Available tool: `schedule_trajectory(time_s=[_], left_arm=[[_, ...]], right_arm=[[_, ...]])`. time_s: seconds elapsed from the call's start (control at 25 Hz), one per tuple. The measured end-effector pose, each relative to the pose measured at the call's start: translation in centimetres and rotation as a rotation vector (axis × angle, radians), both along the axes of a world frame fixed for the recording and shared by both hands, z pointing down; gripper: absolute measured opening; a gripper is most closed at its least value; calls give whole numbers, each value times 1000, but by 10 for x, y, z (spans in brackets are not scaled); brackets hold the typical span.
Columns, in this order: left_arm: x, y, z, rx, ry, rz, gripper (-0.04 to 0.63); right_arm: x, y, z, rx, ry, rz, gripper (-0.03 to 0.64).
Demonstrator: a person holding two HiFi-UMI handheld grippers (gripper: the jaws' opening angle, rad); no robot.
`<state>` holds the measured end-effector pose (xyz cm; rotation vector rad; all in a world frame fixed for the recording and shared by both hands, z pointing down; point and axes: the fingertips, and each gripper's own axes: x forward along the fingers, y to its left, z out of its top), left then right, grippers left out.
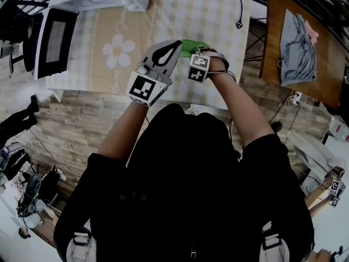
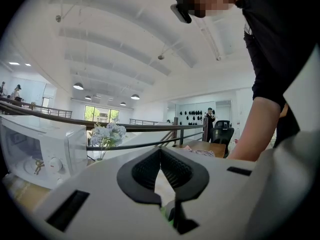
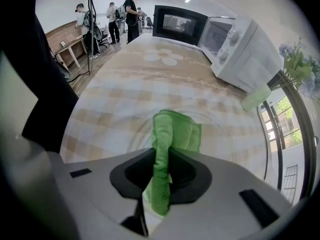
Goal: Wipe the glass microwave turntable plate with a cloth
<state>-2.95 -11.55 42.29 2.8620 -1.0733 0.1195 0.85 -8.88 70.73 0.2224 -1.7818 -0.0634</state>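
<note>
Closest in, our right tool [image 3: 159, 154] is clamped on the green cloth [image 3: 175, 131], which drapes forward onto the glass plate [image 3: 131, 130]. Only this view catches the plate's faint rings, lying flat on the checked tabletop [image 3: 115, 91]. From the head view we get just a scrap of green beside the left tool [image 1: 170, 49]. The left gripper view shows that tool's jaws closed, tips touching. Further back, the microwave [image 3: 240, 44] stands with its door [image 3: 177, 23] swung open. Flowers [image 2: 107, 134] show only from the left.
</note>
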Motion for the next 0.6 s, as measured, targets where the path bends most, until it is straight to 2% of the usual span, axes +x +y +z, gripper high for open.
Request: schedule_trajectory(time_s=[0.6], left_arm=[[16, 19, -12, -1, 0, -8, 20]], right_arm=[[-10, 75, -4, -158, -43, -53, 77]])
